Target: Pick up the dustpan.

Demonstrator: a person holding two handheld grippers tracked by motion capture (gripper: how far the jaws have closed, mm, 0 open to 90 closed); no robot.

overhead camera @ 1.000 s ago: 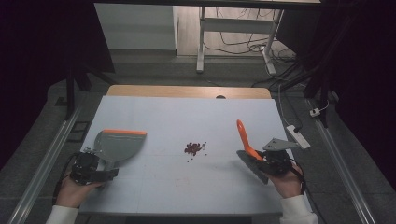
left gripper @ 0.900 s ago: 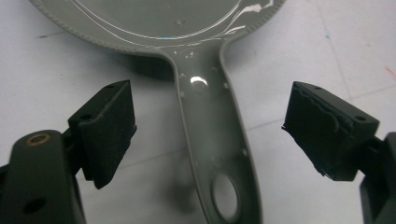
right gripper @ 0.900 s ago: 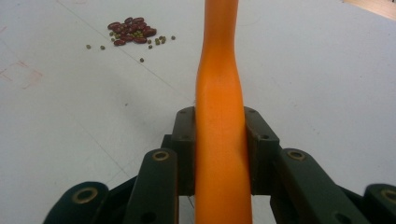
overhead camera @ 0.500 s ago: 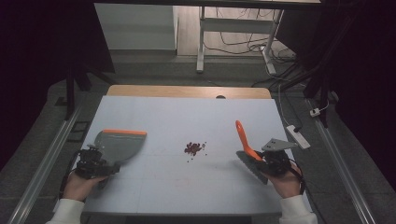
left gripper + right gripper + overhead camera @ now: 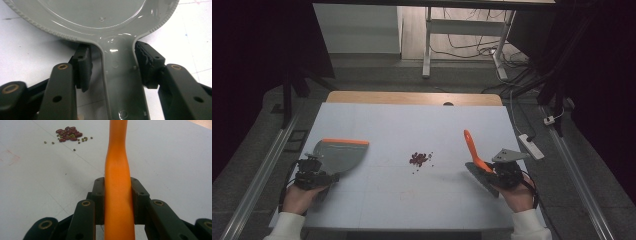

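Observation:
A grey dustpan (image 5: 337, 155) with an orange front lip lies flat on the white table (image 5: 412, 125) at the left. My left gripper (image 5: 318, 176) is at its handle (image 5: 120, 75). The jaws stand on either side of that handle: the right pad (image 5: 147, 63) touches it and the left pad (image 5: 83, 66) is a little apart. At the right, my right gripper (image 5: 501, 172) is shut on the orange handle (image 5: 117, 182) of a brush (image 5: 473, 152) whose grey head rests on the table. A small pile of red and green beans (image 5: 418, 159) (image 5: 68, 136) lies between the two tools.
A wooden strip (image 5: 412, 97) runs along the table's far edge. Metal rails (image 5: 257, 175) flank the table on both sides. A white power strip (image 5: 530, 146) lies off the right edge, and desk legs (image 5: 427, 45) with cables stand beyond.
My left hand and gripper have shifted slightly left along the dustpan handle. The dustpan, the brush and the beans are where they were.

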